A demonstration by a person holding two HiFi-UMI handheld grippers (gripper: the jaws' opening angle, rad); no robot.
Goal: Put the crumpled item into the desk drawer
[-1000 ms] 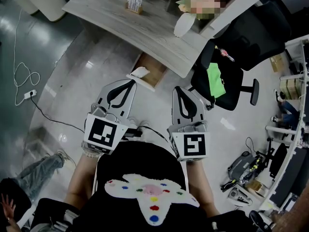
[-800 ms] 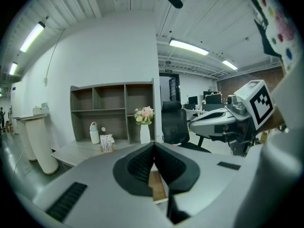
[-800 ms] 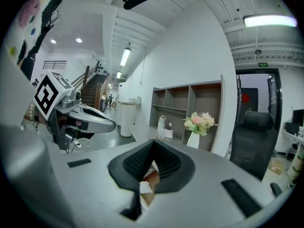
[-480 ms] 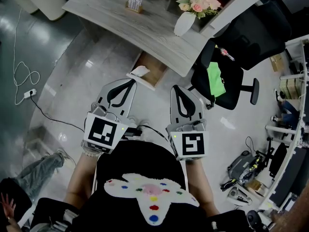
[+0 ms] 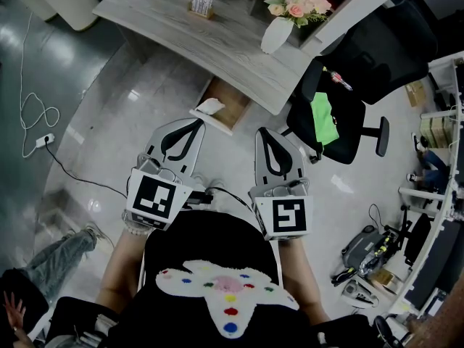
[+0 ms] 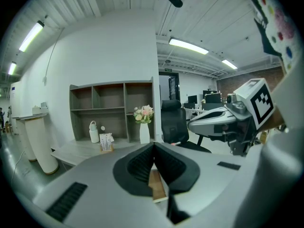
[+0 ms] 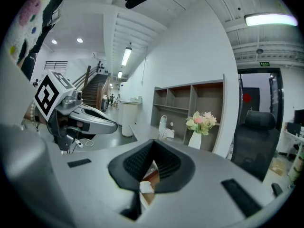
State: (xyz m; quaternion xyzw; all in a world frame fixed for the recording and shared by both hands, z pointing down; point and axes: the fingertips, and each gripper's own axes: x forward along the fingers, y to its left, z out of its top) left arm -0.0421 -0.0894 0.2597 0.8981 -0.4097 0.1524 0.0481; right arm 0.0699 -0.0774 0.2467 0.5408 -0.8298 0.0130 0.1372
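Observation:
A white crumpled item [image 5: 210,107] lies at the near left rim of the open wooden drawer [image 5: 230,112] under the grey desk [image 5: 217,46]. Both grippers hang side by side over the floor, short of the drawer and pointing toward it. My left gripper [image 5: 197,122] is shut with nothing in it; in its own view the jaws [image 6: 153,145] meet, with drawer wood [image 6: 157,185] seen below them. My right gripper [image 5: 262,132] also has its tips together and empty; its view [image 7: 153,155] shows the crumpled item [image 7: 146,186] and the drawer [image 7: 152,176] through the gap beneath.
A white vase of flowers [image 5: 278,32] and a small card holder [image 5: 202,3] stand on the desk. A black office chair [image 5: 341,114] with a green item on its seat stands right of the drawer. A cable and power strip [image 5: 43,141] lie on the floor at left.

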